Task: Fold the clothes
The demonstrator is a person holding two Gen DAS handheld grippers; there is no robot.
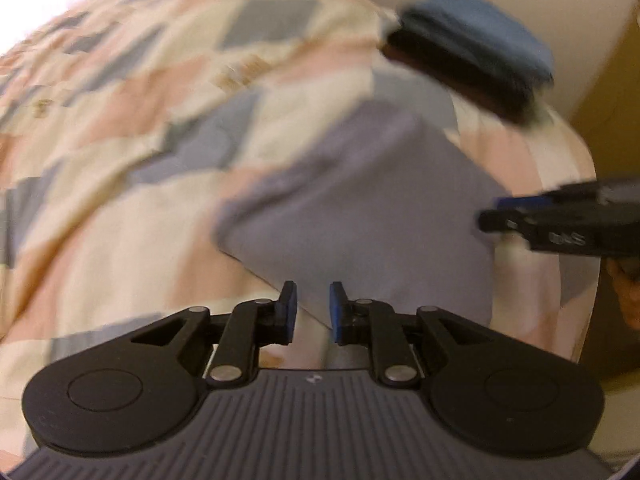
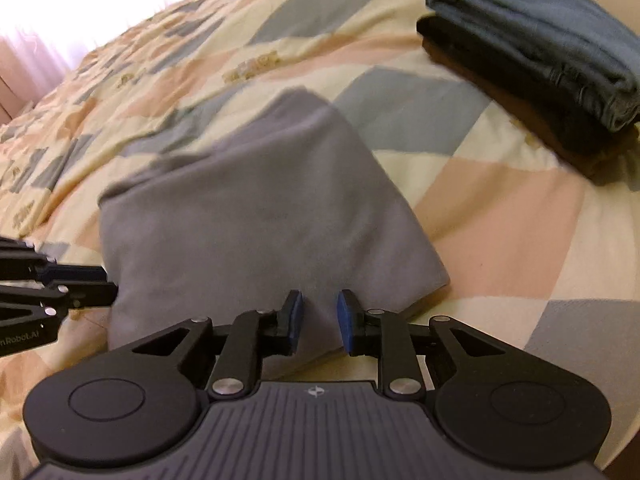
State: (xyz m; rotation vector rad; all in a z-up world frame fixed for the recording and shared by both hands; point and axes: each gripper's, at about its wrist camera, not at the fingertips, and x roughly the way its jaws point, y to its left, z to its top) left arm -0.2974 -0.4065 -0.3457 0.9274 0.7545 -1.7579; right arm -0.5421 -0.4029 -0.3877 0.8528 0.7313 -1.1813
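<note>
Folded grey garment (image 2: 256, 216) lies mid-quilt (image 2: 500, 216); left gripper (image 1: 313, 306) and right gripper (image 2: 319, 316) at near edge, jaws narrowly apart, nothing pinched. Fold looks finished; next, likely carry to far-right clothes stack (image 2: 532, 52).

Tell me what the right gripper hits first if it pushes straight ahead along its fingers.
Most likely the folded grey garment: the right gripper points onto its near edge, jaws open.
</note>
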